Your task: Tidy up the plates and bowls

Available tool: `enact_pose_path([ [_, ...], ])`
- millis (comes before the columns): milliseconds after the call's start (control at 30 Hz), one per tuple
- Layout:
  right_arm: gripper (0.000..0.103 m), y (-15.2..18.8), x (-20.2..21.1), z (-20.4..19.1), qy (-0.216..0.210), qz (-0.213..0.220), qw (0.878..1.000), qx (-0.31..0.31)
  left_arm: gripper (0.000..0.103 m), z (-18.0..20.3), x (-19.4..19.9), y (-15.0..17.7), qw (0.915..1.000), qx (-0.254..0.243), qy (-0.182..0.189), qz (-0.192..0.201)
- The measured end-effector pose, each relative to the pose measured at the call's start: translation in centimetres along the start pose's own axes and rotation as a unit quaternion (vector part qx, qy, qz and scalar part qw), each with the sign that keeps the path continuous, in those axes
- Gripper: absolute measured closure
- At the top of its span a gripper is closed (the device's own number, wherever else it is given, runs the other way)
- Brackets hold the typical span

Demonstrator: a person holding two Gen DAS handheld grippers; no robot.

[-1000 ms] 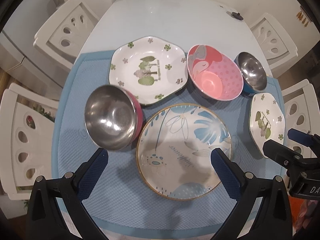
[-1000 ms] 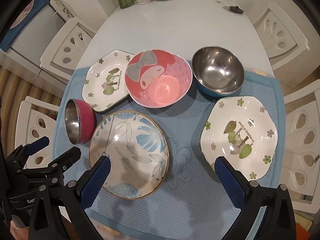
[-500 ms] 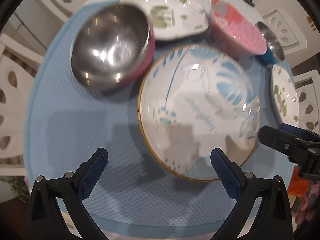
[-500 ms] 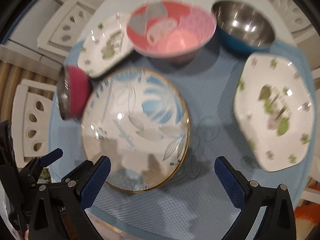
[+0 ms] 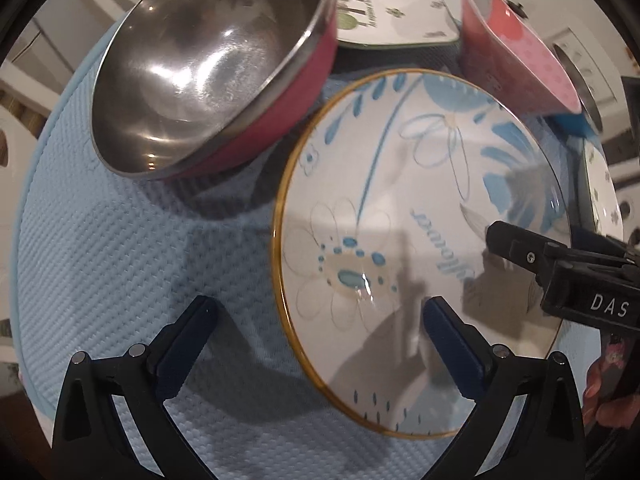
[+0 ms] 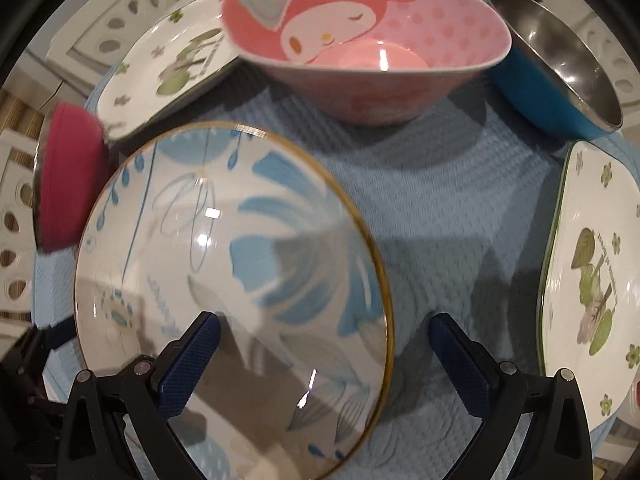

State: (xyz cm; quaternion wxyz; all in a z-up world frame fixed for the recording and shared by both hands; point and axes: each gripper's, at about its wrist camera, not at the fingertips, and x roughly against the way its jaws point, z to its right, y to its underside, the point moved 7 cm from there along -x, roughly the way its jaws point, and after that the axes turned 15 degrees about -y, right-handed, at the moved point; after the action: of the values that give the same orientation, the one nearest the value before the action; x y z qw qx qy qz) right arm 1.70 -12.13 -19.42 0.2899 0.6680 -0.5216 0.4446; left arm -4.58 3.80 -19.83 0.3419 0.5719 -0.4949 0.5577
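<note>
A round blue-flower plate with a gold rim (image 5: 420,216) (image 6: 232,280) lies on the blue mat. My left gripper (image 5: 320,340) is open, low over the plate's left rim, one finger over the mat, one over the plate. My right gripper (image 6: 324,356) is open, straddling the plate's right rim; it also shows in the left wrist view (image 5: 560,264). A steel bowl with a magenta outside (image 5: 208,60) (image 6: 68,180) sits left of the plate. A pink cartoon bowl (image 6: 368,44) (image 5: 516,48), a blue-sided steel bowl (image 6: 556,76) and two hexagonal tree-print plates (image 6: 168,60) (image 6: 592,280) surround it.
The blue textured mat (image 5: 120,260) (image 6: 440,200) covers the near part of a white table. White chairs (image 6: 120,12) stand around it. The dishes sit close together, some touching or overlapping at their rims.
Both grippers have come down and forward from high above the table to just over the blue-flower plate, one at each side. Both stay open. The dishes have not moved.
</note>
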Motion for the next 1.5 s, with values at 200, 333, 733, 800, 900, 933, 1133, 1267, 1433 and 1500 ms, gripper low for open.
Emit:
enact_pose_path([
  [200,0.0,-1.3,0.2,0.7,0.001,0.022,1.0,-0.009,0.0,-0.5,0.1,-0.9,0.9996,0.013,-0.001,0.023],
  [333,0.0,-1.6,0.0,0.8,0.002,0.022,1.0,-0.007,0.0,-0.8,0.4,-1.1,0.9993,0.006,0.001,0.038],
  [733,0.001,-6.0,-0.5,0.5,0.001,0.005,1.0,0.01,0.0,-0.7,0.8,-3.7,0.9985,-0.016,0.002,0.052],
  [800,0.004,-6.5,-0.5,0.0,-0.004,0.0,0.999,0.035,0.0,0.1,1.3,-3.1,0.9985,-0.03,0.002,0.045],
  [900,0.013,-6.9,-0.6,-0.8,-0.015,-0.01,0.998,0.057,0.014,0.7,1.7,-3.8,0.9973,-0.047,0.008,0.055],
  [933,0.02,-6.9,-0.6,-1.2,-0.018,-0.013,0.998,0.061,0.022,1.0,2.2,-3.9,0.9965,-0.056,0.013,0.061],
  [1133,0.032,-6.0,0.1,-2.0,-0.037,-0.028,0.997,0.068,0.034,1.6,3.1,-4.2,0.9934,-0.088,0.025,0.07],
  [1267,0.033,-4.2,0.7,-2.0,-0.062,-0.042,0.996,0.058,0.036,0.5,3.3,-3.8,0.9909,-0.115,0.031,0.063],
  [1433,0.033,-1.5,1.3,-1.7,-0.077,-0.038,0.996,0.029,0.036,-0.2,3.8,-2.1,0.988,-0.141,0.033,0.054],
  [1500,0.033,-0.4,1.6,-1.6,-0.085,-0.038,0.996,0.015,0.036,-0.4,4.0,-1.4,0.9866,-0.151,0.034,0.052],
])
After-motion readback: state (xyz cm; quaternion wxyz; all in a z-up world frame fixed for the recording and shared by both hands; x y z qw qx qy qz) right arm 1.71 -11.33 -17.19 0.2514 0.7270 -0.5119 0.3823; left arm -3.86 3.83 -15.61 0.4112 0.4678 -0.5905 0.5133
